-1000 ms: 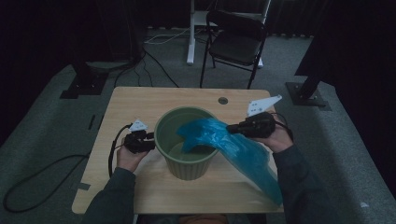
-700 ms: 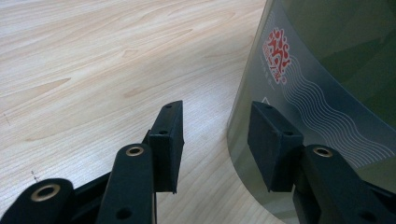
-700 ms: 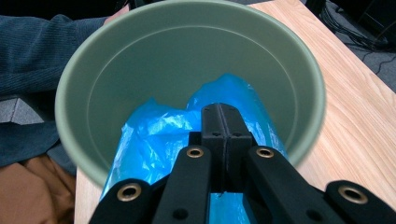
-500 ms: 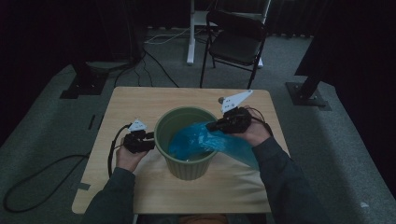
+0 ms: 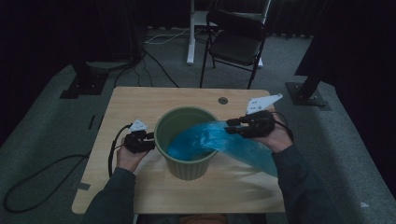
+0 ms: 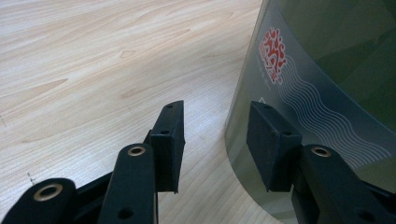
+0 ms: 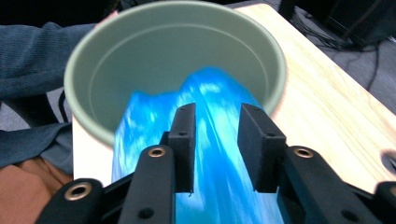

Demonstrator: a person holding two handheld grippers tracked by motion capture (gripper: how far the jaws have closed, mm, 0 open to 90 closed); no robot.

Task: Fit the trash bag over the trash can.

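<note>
A green bin point(image 5: 189, 168) stands in the middle of the wooden table point(image 5: 140, 102). A blue plastic bag point(image 5: 201, 140) hangs over its right rim, part inside the bin and part trailing onto the table. My right gripper point(image 5: 231, 126) hovers at that rim. Its jaws have just been opening, and the bag point(image 7: 217, 154) lies loose between them, in front of the bin point(image 7: 154, 56). My left gripper point(image 5: 150, 140) sits open at the bin's left side. In the left gripper view its jaws point(image 6: 215, 135) stand low beside the bin's outer wall point(image 6: 327, 70), one pad close to it.
A cable hole point(image 5: 222, 100) sits at the table's far edge. Behind the table stand a black chair point(image 5: 236, 44) and a white stand leg point(image 5: 190, 32). Dark stand bases point(image 5: 308, 93) and cables point(image 5: 37, 172) lie on the grey floor.
The right hand swung in over the bin's rim with the bag, then drew back to the right. More of the bag now lies inside the bin. The left hand stayed put.
</note>
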